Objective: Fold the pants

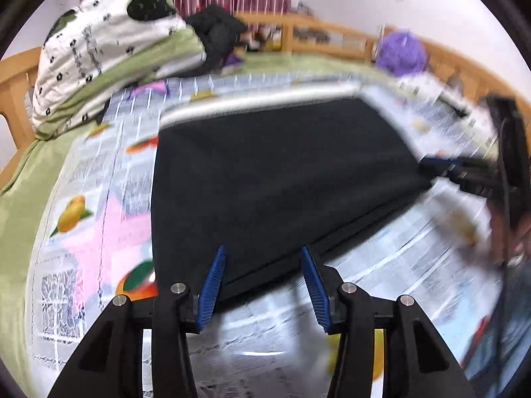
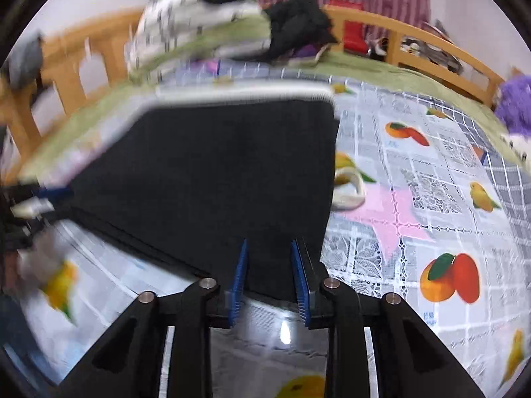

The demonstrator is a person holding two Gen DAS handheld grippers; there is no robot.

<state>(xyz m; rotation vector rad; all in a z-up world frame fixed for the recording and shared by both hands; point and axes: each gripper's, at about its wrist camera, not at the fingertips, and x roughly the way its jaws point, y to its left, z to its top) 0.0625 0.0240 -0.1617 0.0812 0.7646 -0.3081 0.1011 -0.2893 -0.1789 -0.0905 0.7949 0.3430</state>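
Note:
Black pants (image 1: 272,179) lie flat in a folded rectangle on a fruit-print cloth, with a white strip along the far edge. They also show in the right wrist view (image 2: 232,179). My left gripper (image 1: 262,265) is open, its blue fingertips over the near edge of the pants, holding nothing. My right gripper (image 2: 268,258) is open over the near right corner of the pants, empty. The right gripper also shows in the left wrist view (image 1: 471,169) at the pants' right edge. Both views are motion-blurred.
A fruit-print cloth (image 2: 431,179) covers a bed with a green sheet (image 1: 20,179) and a wooden rail (image 2: 431,46). A bundled quilt (image 1: 106,46) and dark clothes (image 1: 219,33) lie at the back. A purple fluffy thing (image 1: 401,53) sits at the far right.

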